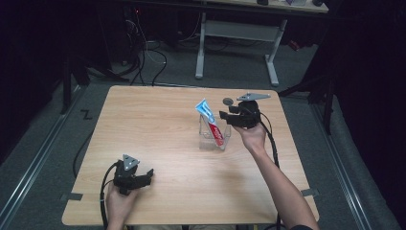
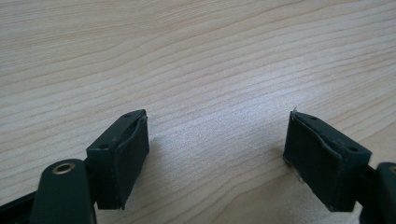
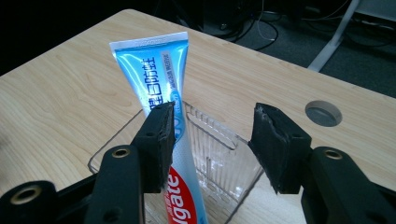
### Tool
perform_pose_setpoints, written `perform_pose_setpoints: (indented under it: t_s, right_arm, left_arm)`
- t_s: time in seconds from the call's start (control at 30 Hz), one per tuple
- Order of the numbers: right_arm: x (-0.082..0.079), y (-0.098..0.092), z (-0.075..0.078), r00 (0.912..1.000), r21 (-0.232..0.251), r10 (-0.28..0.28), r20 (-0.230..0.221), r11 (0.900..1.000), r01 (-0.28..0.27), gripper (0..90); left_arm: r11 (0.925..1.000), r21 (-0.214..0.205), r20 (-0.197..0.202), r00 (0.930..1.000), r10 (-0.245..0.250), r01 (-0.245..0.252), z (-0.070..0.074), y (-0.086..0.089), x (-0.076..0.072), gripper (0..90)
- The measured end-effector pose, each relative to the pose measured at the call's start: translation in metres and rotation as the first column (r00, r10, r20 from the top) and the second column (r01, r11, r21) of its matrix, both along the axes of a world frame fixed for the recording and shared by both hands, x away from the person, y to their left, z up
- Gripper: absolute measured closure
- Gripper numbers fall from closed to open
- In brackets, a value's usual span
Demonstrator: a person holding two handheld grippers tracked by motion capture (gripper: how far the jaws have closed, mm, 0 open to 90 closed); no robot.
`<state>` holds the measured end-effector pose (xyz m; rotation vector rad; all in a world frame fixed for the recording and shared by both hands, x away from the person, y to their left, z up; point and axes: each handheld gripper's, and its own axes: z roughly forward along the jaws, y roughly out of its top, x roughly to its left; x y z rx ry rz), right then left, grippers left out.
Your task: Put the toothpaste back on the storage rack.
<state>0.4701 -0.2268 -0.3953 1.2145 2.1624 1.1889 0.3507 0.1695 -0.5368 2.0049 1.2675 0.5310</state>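
Note:
A blue, white and red toothpaste tube point(image 1: 210, 122) stands tilted in a clear plastic holder point(image 1: 214, 135) at the middle right of the wooden table point(image 1: 158, 124). My right gripper point(image 1: 231, 116) hovers open just right of the tube's upper part. In the right gripper view the tube point(image 3: 161, 79) rises past the left jaw, out of the clear holder point(image 3: 219, 149), and the gap of my right gripper point(image 3: 212, 140) holds nothing. My left gripper point(image 1: 146, 178) rests low near the table's front left, open, and in its own view my left gripper point(image 2: 217, 149) has only bare wood between the jaws.
A round grey cable hole point(image 1: 228, 101) lies in the table behind the holder. Beyond the table stand a white desk frame point(image 1: 239, 43) and loose cables point(image 1: 153, 52) on the grey floor. Dark curtains flank both sides.

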Motion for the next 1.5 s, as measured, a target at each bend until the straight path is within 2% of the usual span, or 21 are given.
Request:
perform_pose_setpoints:
  t_s: [0.37, 0.47, 0.6, 0.93, 1.23, 1.5]
  right_arm:
    - [-0.006, -0.016, 0.008, 0.9993, 0.016, -0.035, 0.016, 0.9993, 0.034, 49.4]
    - [-0.013, -0.020, 0.011, 0.9987, 0.024, -0.036, 0.037, 0.9991, 0.035, 49.6]
    - [-0.018, -0.022, 0.011, 0.9985, 0.015, -0.036, 0.042, 0.9993, 0.035, 49.7]
    - [-0.031, -0.041, 0.017, 0.9962, 0.057, -0.061, 0.062, 0.9967, 0.058, 49.8]
    - [-0.038, -0.049, 0.023, 0.9946, 0.058, -0.057, 0.086, 0.9970, 0.053, 49.8]
    - [-0.048, -0.061, 0.029, 0.9922, 0.051, -0.086, 0.090, 0.9954, 0.081, 49.8]
  left_arm:
    - [1.0000, 0.006, 0.001, 1.0000, 0.000, 0.000, 0.000, -0.001, 0.000, 22.3]
    - [1.0000, 0.006, 0.001, 1.0000, 0.000, 0.000, 0.000, -0.001, 0.000, 22.2]
    - [1.0000, 0.004, 0.001, 1.0000, 0.001, -0.001, 0.000, -0.001, 0.000, 22.2]
    - [1.0000, 0.006, 0.001, 1.0000, -0.001, 0.001, 0.000, -0.001, 0.000, 22.2]
    - [1.0000, 0.007, 0.001, 1.0000, -0.001, 0.001, 0.000, -0.001, 0.000, 22.2]
    - [1.0000, 0.006, 0.000, 1.0000, 0.000, 0.000, 0.000, -0.001, 0.000, 22.1]
